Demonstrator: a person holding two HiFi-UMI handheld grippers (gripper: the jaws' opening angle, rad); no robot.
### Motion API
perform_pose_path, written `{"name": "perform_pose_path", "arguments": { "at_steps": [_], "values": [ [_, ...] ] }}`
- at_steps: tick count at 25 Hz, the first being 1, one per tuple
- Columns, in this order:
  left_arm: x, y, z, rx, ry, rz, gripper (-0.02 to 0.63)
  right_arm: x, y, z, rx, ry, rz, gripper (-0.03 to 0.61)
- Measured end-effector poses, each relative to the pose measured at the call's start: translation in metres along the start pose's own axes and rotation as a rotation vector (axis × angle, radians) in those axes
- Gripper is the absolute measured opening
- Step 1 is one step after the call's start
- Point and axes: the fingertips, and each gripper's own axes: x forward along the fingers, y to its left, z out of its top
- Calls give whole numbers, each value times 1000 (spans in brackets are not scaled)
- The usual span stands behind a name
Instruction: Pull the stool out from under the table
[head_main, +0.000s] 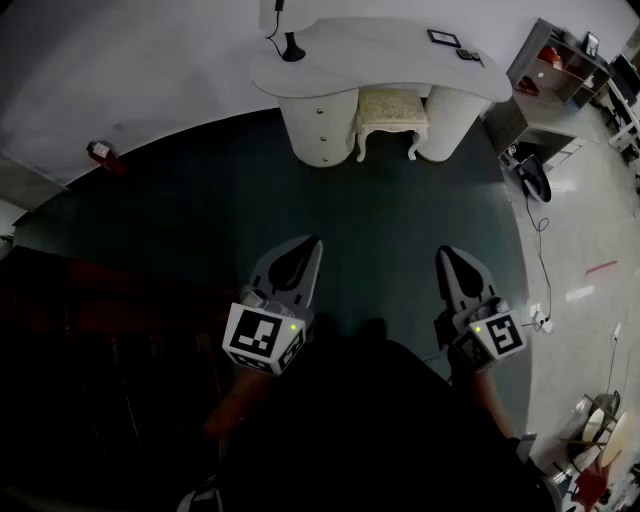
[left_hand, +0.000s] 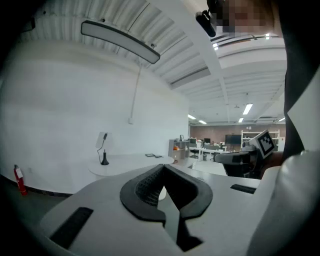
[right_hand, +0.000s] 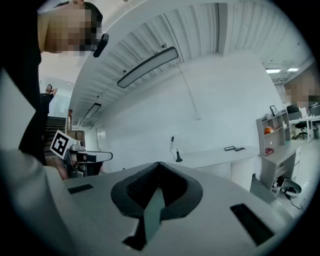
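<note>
In the head view the stool (head_main: 391, 110) stands at the top of the picture, tucked under the table (head_main: 400, 55) between its two round white pedestals. The cushioned seat is mostly under the tabletop, and the two front legs show just below it. The seat's long side runs across the picture, along the table's front edge, and its front faces down the picture toward the person. The left gripper (head_main: 310, 245) and the right gripper (head_main: 448, 255) hang side by side over the dark carpet (head_main: 400, 220), both pointing up the picture toward the table. The stool lies well ahead of them, roughly between the lines of the two, and neither touches it. Each gripper's jaws taper to a single tip. In the left gripper view the jaws are pressed together with nothing between them. The tabletop shows beyond them with a black stand (left_hand: 104, 159) on it, the right gripper reaches in from the right, and the stool is hidden behind the gripper's own body. In the right gripper view the jaws are likewise clenched on nothing. The table lies ahead and a little to the right, the left gripper shows at the left, and the stool cannot be seen.
</note>
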Motion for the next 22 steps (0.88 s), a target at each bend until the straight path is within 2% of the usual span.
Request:
{"name": "perform_pose_path", "arguments": {
  "at_steps": [8, 16, 22],
  "values": [
    [13, -12, -5, 5, 1, -2, 12, -9, -17, -4, 8, 0, 11, 15],
    [39, -44, 2, 32, 12, 24, 12, -41, -65, 1, 26, -7, 37, 17],
    [60, -69, 0, 25, 20, 12, 12, -53, -86, -3, 46, -6, 47, 17]
  ]
}}
